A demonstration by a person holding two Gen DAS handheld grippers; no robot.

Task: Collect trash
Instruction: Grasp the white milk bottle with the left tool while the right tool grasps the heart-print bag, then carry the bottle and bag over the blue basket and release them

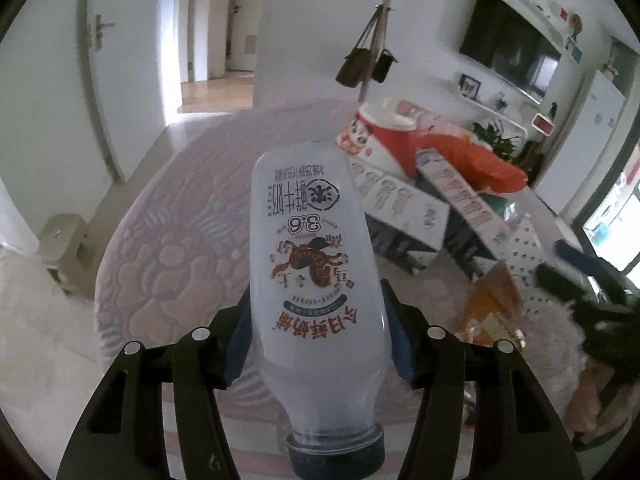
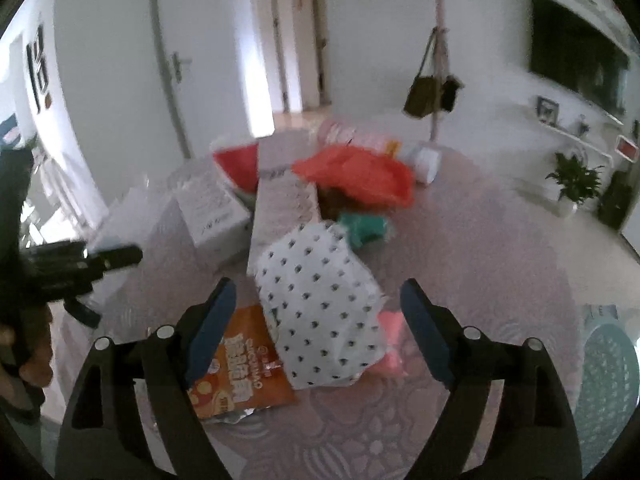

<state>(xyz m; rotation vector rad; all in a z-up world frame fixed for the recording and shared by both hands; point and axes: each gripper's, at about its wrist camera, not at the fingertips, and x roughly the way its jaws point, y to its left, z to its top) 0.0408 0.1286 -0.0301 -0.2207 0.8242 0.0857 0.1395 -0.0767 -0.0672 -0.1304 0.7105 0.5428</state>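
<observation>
Empty milk bottle (image 1: 318, 280) clamped in left gripper (image 1: 316, 344), cap toward the camera, raised over the patterned table (image 1: 160, 264). Right gripper (image 2: 318, 332) spread wide, holding nothing, poised above dotted paper bag (image 2: 320, 300) and orange snack wrapper (image 2: 240, 364). Best to keep bottle squeezed mid-body, then descend squarely over the bag before pinching.

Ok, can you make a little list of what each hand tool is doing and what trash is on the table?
left gripper: shut on milk bottle, cap toward camera
right gripper: open, fingers either side of spotted bag
under spotted bag: orange snack packet
farther back: red bag, white box
surface: patterned tablecloth
</observation>
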